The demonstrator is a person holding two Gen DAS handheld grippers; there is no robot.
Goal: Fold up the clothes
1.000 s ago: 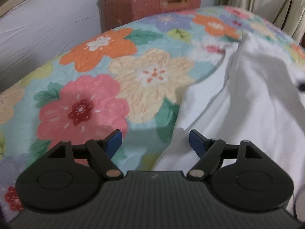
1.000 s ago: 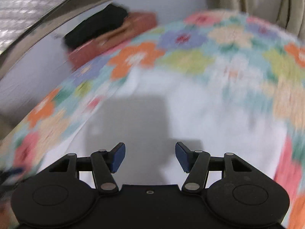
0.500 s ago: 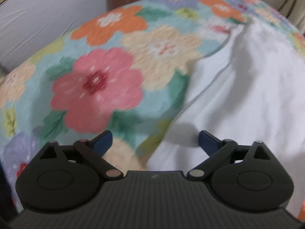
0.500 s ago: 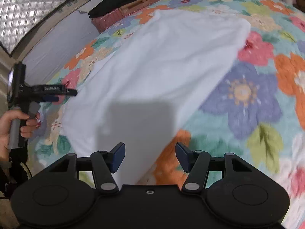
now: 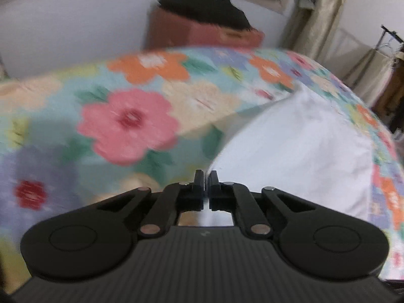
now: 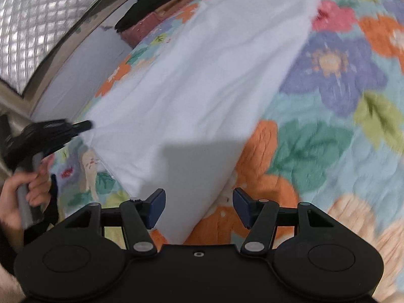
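A white garment (image 6: 202,80) lies in a long folded strip across the flowered bedspread (image 6: 328,131). My left gripper (image 5: 206,176) is shut on the near left corner of the white garment (image 5: 290,151), a thin edge of cloth pinched between its pads. The right wrist view shows that same left gripper (image 6: 87,125) at the cloth's left corner, held by a hand (image 6: 27,189). My right gripper (image 6: 199,207) stands open over the garment's near right corner, with the cloth's tip lying between its fingers and no pad pressing on it.
The flowered bedspread (image 5: 126,121) covers the whole bed. A reddish suitcase (image 5: 202,35) with a black cloth (image 5: 202,7) on top stands past the far edge by the wall. Curtains (image 5: 318,20) hang at the back right.
My left gripper went from wide open to shut on the cloth's corner and lifted a little. My right gripper swung along the garment to its near right corner and stayed open.
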